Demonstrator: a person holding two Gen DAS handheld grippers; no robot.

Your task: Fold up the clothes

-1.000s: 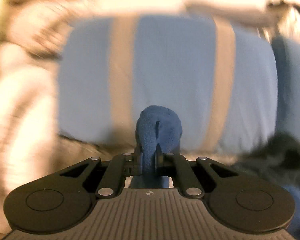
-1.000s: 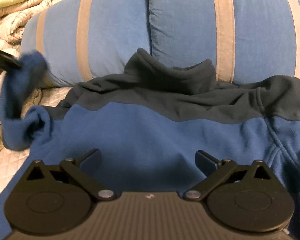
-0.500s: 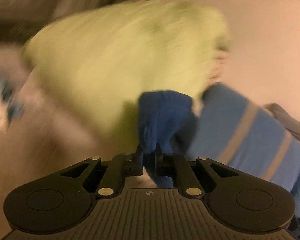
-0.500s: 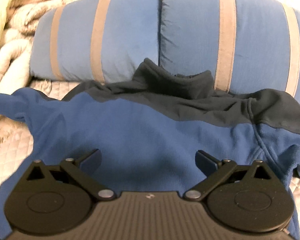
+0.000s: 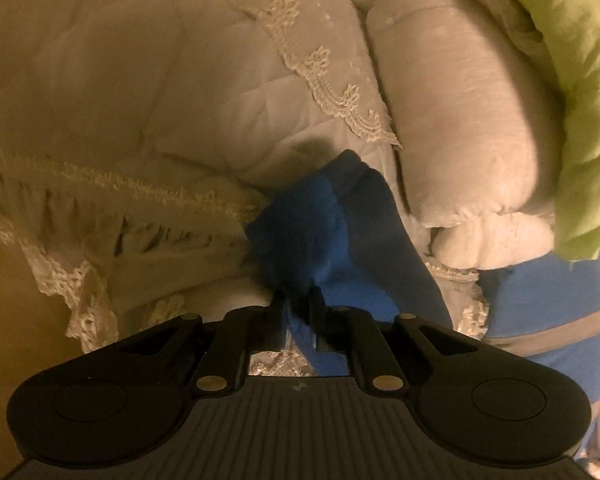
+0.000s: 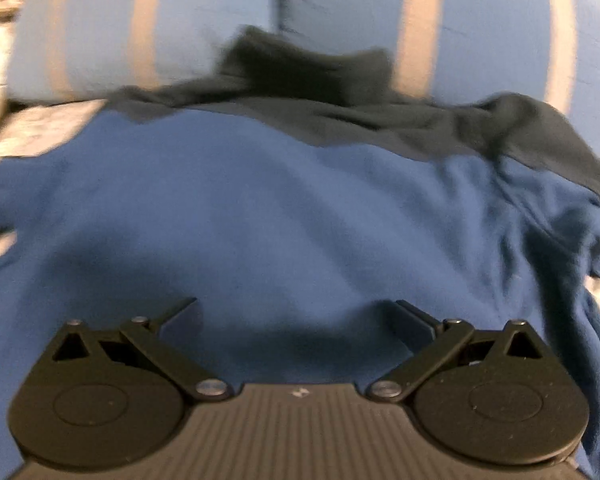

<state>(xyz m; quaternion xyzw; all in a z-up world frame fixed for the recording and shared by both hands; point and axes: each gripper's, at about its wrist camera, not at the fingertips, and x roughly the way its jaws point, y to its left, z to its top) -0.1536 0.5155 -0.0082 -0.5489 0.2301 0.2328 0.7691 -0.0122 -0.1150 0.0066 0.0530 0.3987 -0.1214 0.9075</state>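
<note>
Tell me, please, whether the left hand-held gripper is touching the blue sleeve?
Touching. The left wrist view shows the left hand-held gripper shut on the blue sleeve, with fabric pinched between its fingers and bunching out beyond them.

The left gripper (image 5: pixel 298 300) pointed downward with its jaws pinched nearly together on blue cloth, while the right gripper (image 6: pixel 296 316) held its jaws spread wide.
</note>
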